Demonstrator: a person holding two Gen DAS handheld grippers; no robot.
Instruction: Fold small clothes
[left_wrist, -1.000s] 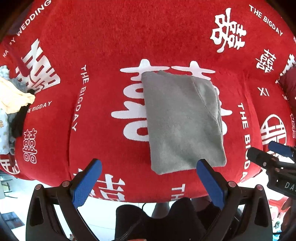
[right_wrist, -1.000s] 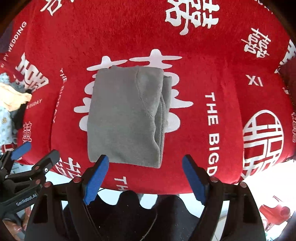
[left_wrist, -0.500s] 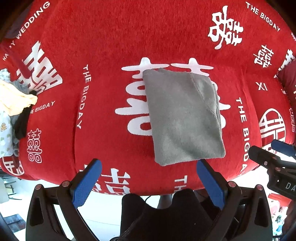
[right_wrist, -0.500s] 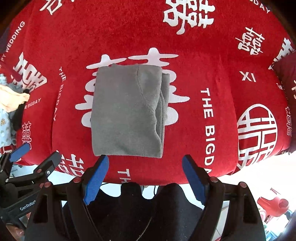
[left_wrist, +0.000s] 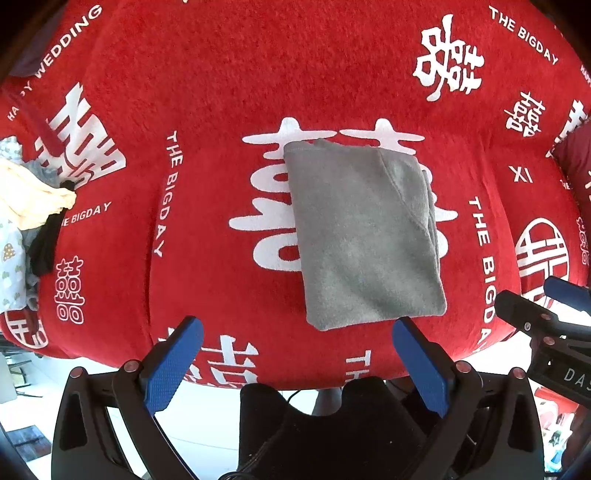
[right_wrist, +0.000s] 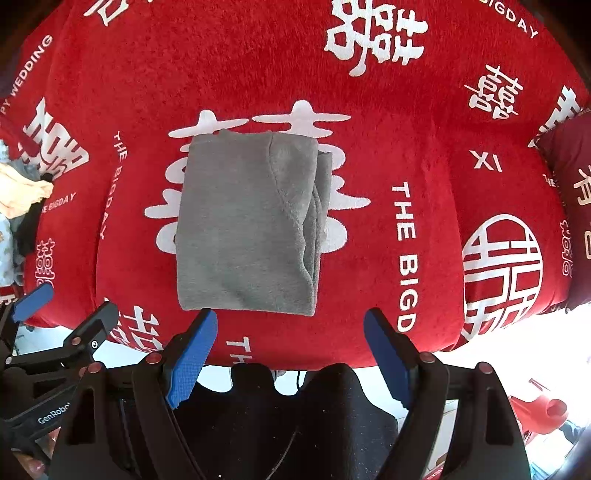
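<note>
Moved: cloth (left_wrist: 364, 232) seen smaller in both views, grippers raised | left gripper (left_wrist: 297, 363) and right gripper (right_wrist: 290, 354) spread wide, empty, above cloth's near edge | cloth folded, flat on blanket (left_wrist: 221, 81).

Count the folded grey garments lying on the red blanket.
1: the folded grey garment lies mid-blanket on the red blanket. Unfolded clothes are piled at its left edge; more may be hidden.

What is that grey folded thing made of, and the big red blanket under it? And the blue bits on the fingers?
The grey folded cloth looks like soft fleece or terry: matte and fuzzy. The red printed blanket seems plush, with a short nap and flat white lettering. The blue pads on the fingers look like rubber or foam, with a fine dotted grip texture.
</note>
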